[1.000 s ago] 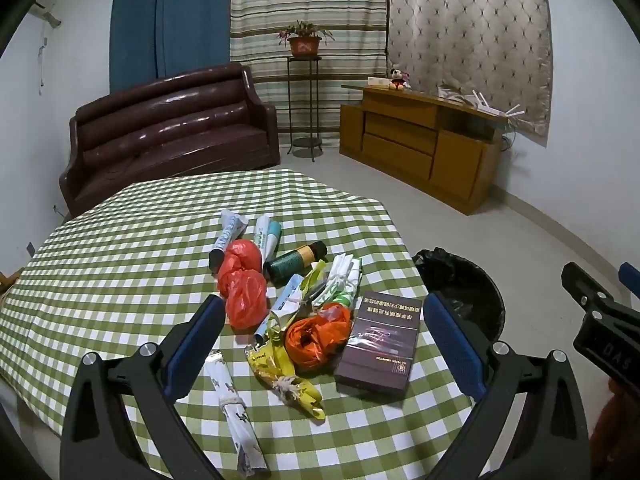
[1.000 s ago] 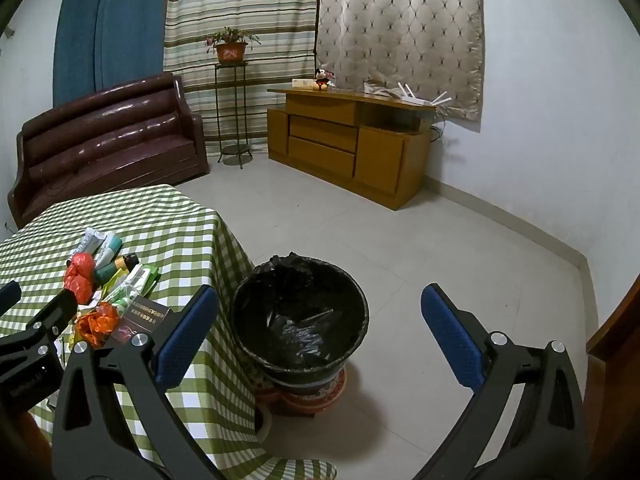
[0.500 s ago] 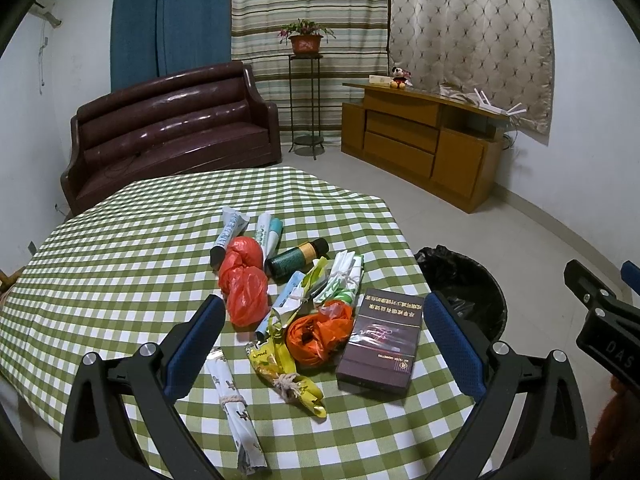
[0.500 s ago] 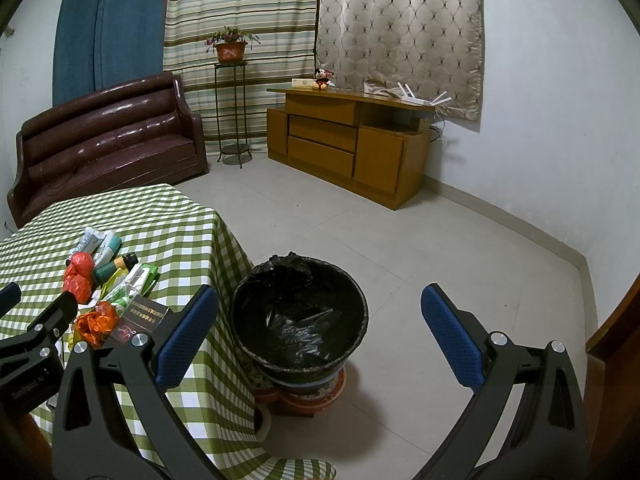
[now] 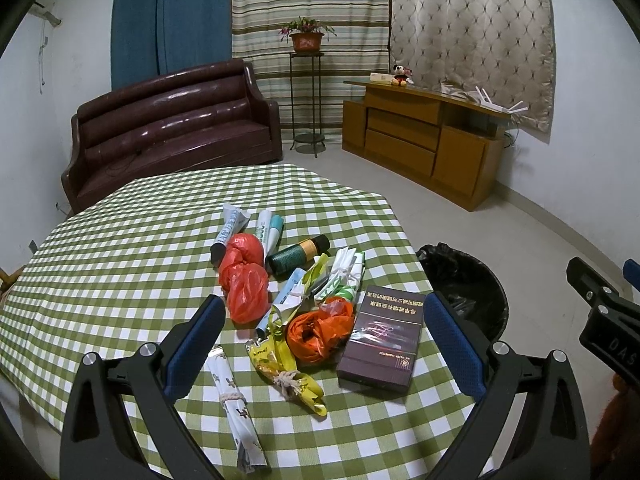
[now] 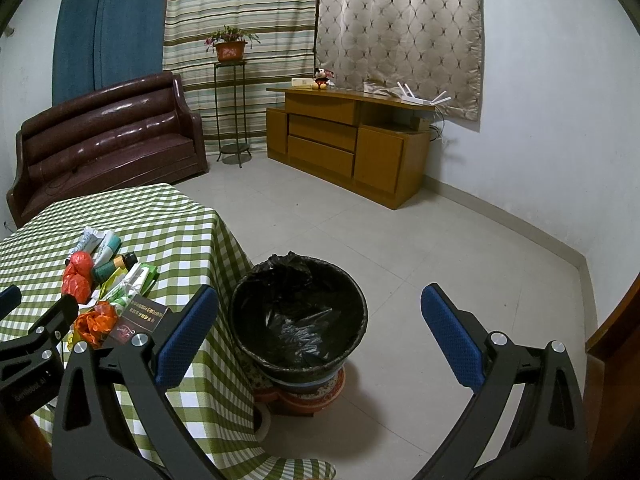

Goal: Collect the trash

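Observation:
A heap of trash lies on the green checked table: a red plastic bag, an orange bag, a dark carton, a dark bottle, a yellow wrapper, a white rolled wrapper and tubes. My left gripper hovers open over the near side of the heap, holding nothing. To the right of the table stands a black-lined bin. My right gripper is open and empty, above the bin's front rim. The heap also shows in the right wrist view.
A dark red sofa stands behind the table. A plant stand and a wooden cabinet line the far wall. Tiled floor spreads right of the bin. The right gripper's body sits at the left view's right edge.
Both views have barely shifted; the left gripper has drifted very slightly back from the heap. Nothing was taken hold of or let go.

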`<state>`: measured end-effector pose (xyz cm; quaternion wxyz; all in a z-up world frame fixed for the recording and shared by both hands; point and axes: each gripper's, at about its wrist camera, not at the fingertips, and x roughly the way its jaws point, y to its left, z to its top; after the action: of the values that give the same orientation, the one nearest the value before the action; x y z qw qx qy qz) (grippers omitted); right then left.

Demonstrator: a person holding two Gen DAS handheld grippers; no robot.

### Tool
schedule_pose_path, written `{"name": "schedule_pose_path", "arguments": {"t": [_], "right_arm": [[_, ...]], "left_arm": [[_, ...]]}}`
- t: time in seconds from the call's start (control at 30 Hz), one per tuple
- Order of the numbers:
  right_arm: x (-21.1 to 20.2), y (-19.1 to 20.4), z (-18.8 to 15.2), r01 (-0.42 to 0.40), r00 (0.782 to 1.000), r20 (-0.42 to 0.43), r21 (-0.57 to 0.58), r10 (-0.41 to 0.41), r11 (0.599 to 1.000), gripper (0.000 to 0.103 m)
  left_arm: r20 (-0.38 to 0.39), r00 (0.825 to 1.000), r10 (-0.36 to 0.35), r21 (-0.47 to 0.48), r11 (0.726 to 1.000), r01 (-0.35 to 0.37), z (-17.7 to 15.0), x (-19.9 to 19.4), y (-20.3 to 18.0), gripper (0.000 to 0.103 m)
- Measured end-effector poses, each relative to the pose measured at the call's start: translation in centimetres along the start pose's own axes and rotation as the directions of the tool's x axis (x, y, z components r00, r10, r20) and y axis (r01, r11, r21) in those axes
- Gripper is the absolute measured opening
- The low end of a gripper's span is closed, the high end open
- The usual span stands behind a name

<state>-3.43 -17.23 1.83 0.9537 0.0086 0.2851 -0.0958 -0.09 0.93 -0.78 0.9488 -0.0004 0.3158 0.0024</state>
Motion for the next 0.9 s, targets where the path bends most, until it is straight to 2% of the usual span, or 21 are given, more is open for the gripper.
{"name": "schedule_pose_path", "arguments": {"t": [0.9], "right_arm": [[0.02,0.05,-0.02,0.001,1.0,-0.001,-0.002,-0.001,1.0,0.099]], "left_arm": [[-0.008,1.0,0.0,0.003,1.0,0.0,-0.16,0.14,-0.05,0.096]]}}
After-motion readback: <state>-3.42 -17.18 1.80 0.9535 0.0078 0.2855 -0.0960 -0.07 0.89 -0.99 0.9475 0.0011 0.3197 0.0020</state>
